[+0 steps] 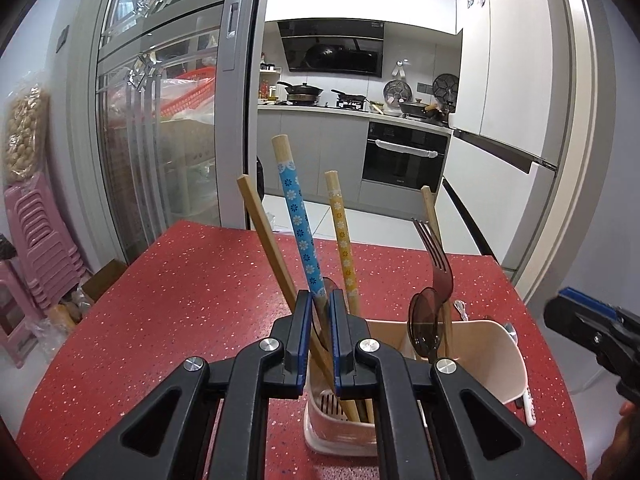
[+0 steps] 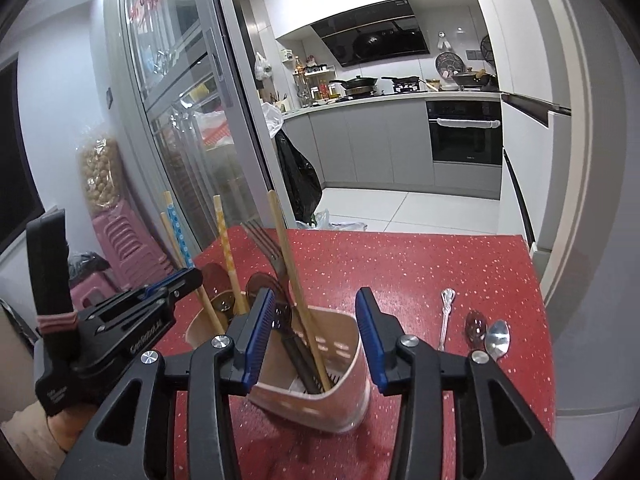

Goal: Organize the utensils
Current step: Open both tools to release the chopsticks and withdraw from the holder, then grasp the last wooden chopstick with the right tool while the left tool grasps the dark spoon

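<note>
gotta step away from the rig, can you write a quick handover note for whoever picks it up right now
Left gripper: shut on the blue flowered utensil, which stands in the pink holder.
Right gripper: open and empty, hovering over the holder's right compartment.
Done: in the holder stand the blue and yellow flowered utensil, wooden chopsticks, a fork and a brown translucent spoon.
Left: three pieces lie on the red table right of the holder: a silver twisted-handle piece, a small dark red spoon and a silver spoon. Release the blue one, then load these.
</note>
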Available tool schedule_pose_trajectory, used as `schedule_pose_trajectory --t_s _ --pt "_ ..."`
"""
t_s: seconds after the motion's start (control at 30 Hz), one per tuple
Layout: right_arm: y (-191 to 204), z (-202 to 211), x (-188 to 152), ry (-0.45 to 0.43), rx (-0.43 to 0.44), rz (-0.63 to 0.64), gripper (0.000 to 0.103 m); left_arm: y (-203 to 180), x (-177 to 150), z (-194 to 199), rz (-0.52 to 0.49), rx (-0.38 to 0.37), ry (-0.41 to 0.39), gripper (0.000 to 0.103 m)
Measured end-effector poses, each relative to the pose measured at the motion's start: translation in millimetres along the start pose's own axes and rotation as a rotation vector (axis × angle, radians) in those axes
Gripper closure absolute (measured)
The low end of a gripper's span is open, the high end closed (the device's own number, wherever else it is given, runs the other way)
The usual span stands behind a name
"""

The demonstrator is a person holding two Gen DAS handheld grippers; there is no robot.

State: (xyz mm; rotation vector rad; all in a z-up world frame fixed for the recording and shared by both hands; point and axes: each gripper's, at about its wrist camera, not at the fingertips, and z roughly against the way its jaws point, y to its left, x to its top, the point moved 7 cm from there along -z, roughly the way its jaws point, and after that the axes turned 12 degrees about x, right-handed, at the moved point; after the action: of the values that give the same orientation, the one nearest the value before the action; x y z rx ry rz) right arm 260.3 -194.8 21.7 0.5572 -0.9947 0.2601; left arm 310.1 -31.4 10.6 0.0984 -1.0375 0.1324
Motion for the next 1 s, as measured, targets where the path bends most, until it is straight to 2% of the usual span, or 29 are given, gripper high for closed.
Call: schedule_pose_trajectory --t_s 0.47,0.5,0.53,0.57,0.63,0.67,0.73,0.8,1.0 --pt "2 23 -21 0.029 0.035 -0.102 0.048 7 2 32 -0.012 -0.019 -0.027 0.070" --pt "3 25 -22 0.034 0.037 -0.107 0.048 9 2 36 -0.009 -0.023 -0.027 0.066" --pt "5 26 -25 0.041 0.039 -0.115 0.047 11 1 39 -0.007 -0.026 -0.026 0.024" --pt "6 27 -27 0.047 0.042 -0.122 0.047 15 -1 42 -0.001 -0.017 -0.021 0.000" --pt "8 28 -34 0.064 0.052 -0.142 0.040 25 -2 52 0.027 0.017 -0.062 0.000" --pt "9 29 -38 0.078 0.059 -0.153 0.037 27 -6 55 0.019 0.015 -0.062 0.000" --pt "11 26 -49 0.115 0.080 -0.180 0.024 31 -18 57 0.002 0.007 -0.028 0.000" --pt "12 23 -63 0.157 0.100 -0.219 0.024 35 -37 58 -0.021 0.011 0.012 0.000" --pt "15 18 -111 0.281 0.071 -0.305 0.024 59 -107 65 -0.109 0.056 0.137 0.000"
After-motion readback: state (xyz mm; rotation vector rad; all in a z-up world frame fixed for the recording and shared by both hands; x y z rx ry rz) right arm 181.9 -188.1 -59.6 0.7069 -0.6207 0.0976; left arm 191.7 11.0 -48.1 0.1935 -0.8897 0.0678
